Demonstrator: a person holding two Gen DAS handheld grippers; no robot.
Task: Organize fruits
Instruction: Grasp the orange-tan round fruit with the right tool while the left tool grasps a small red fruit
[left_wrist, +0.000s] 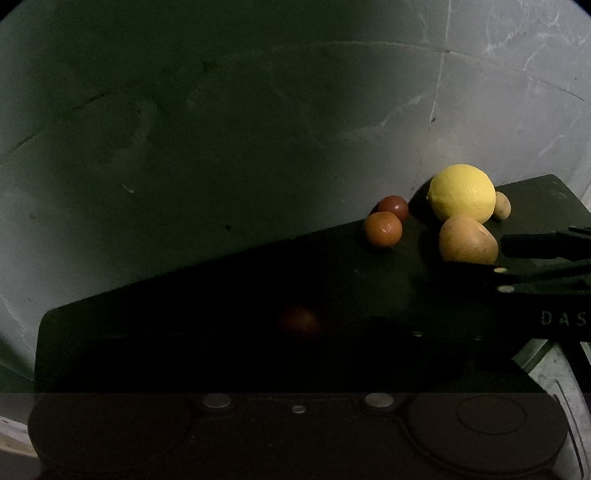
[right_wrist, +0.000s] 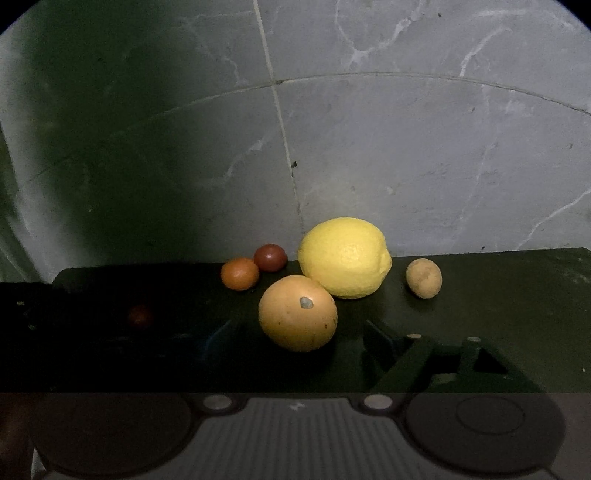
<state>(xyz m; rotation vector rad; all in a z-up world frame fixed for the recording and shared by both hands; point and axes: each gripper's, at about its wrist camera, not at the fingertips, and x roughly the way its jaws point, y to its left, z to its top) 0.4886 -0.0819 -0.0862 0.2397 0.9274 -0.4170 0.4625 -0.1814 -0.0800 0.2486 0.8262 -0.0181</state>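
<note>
Fruits cluster on dark table against marble wall.

Six fruits lie on the one dark board: one large yellow lemon at centre, one pale orange fruit below it, and one small tan fruit to the right. Left of centre sit one small orange fruit and one dark red fruit. One more small reddish fruit shows dimly in shadow at lower left.
</note>
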